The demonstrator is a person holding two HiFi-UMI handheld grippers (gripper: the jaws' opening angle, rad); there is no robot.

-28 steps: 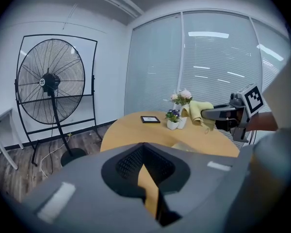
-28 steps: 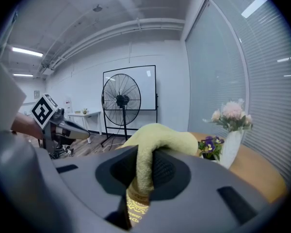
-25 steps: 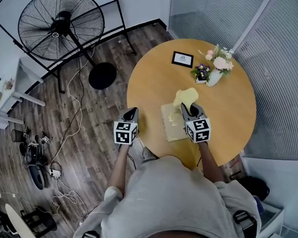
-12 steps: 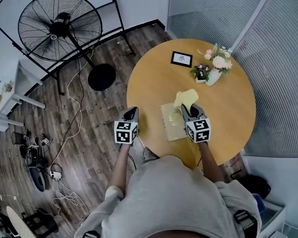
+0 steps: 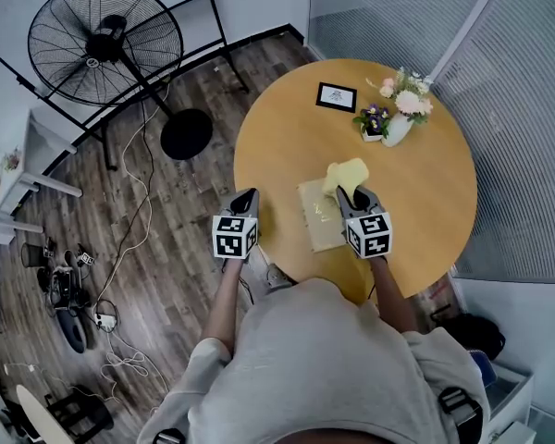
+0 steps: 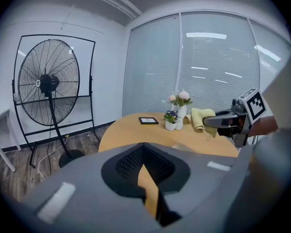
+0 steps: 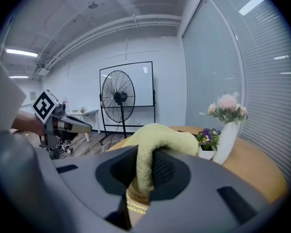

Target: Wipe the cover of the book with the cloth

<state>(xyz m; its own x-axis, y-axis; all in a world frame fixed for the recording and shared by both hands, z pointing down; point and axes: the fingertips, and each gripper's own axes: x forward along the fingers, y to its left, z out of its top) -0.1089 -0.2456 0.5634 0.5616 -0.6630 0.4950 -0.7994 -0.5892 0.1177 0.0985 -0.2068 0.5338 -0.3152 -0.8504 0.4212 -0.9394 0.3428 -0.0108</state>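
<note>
Little is changing from half a second ago: the round table (image 5: 287, 146) is sitting slightly higher in the head view, while both grippers are keeping about the same places relative to the book (image 5: 316, 220), and the cloth (image 5: 345, 174) is still covering the book's far right corner. The book is lying flat on the table, closed, its cover a pale cream; in the right gripper view gold lettering is showing on the cover (image 7: 136, 205) just under the jaws. The right gripper (image 5: 349, 195) is hovering over the book's right edge, its jaws pinching the cloth (image 7: 160, 135), a soft pale yellow bunch that is folding over the jaw tips and hanging down between them; whether the cloth is touching the cover cannot be told. The left gripper (image 5: 247, 195) is hanging well to the left of the book, its jaws drawn nearly together around nothing, only a thin sliver of tabletop showing between them (image 6: 148, 183). Beyond the book a small framed picture (image 5: 336, 96), a little pot of purple flowers (image 5: 374, 121) and a white vase of pink flowers (image 5: 400, 123) are standing.
</note>
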